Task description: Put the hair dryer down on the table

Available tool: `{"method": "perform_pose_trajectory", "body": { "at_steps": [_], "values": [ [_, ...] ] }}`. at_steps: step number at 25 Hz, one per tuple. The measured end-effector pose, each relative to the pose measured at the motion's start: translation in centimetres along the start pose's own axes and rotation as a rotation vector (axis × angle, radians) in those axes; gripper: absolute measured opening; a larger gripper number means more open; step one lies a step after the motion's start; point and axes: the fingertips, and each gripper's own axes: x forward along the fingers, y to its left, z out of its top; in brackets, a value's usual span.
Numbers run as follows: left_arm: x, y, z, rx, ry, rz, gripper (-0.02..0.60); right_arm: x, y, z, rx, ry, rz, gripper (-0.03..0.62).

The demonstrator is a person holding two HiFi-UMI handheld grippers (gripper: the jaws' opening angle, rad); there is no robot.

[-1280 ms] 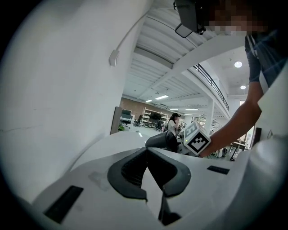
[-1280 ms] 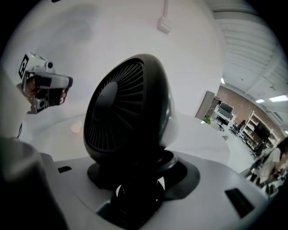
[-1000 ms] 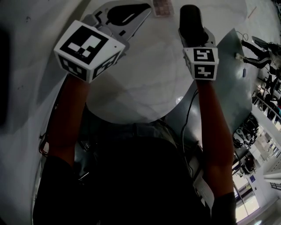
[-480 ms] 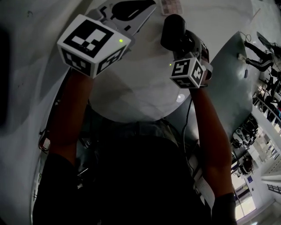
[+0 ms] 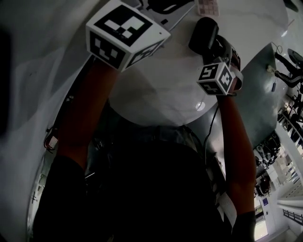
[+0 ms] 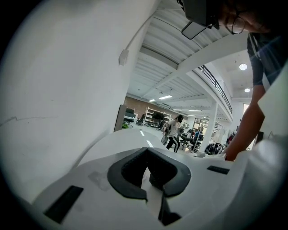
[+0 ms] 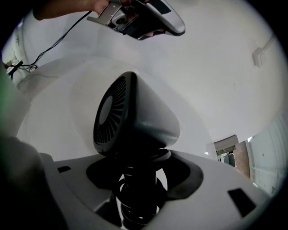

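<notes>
The hair dryer (image 7: 135, 117) is dark, with a round finned grille facing left. It stands up out of my right gripper (image 7: 141, 168), whose jaws sit around the ribbed handle (image 7: 137, 193) and are opening. In the head view the hair dryer (image 5: 204, 34) hangs over the right part of the round white table (image 5: 161, 90), with the right gripper's marker cube (image 5: 218, 78) just below it. My left gripper (image 6: 146, 150) is shut with nothing in it, raised at the table's far left and aimed past a white wall.
A small card with pink squares (image 5: 208, 5) lies at the table's far edge. A small round white disc (image 5: 200, 106) sits near the front right rim. A grey platform (image 5: 258, 94) borders the table on the right, with a cable trailing down.
The right gripper has twisted, so its cube now sits tilted and the hair dryer leans to the left above the table. The left gripper has shifted up and to the right in the head view.
</notes>
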Motion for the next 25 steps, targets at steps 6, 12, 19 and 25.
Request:
{"method": "perform_pose_trajectory", "body": {
  "at_steps": [6, 12, 19, 25],
  "values": [
    [-0.6, -1.7, 0.4, 0.017, 0.004, -0.028, 0.005, 0.0, 1.0, -0.7, -0.037, 0.091, 0.046, 0.255],
    [-2.3, -3.3, 1.9, 0.04, 0.003, -0.042, 0.005, -1.7, 2.2, -0.8, -0.085, 0.214, 0.156, 0.307],
    [-3.7, -6.3, 3.8, 0.081, -0.002, -0.065, 0.005, -5.1, 1.9, -2.0, 0.022, 0.213, 0.179, 0.307],
    [-5.2, -7.8, 4.4, 0.102, -0.014, -0.09, 0.005, -9.5, -0.6, -1.0, 0.248, 0.033, 0.055, 0.301]
  ]
}}
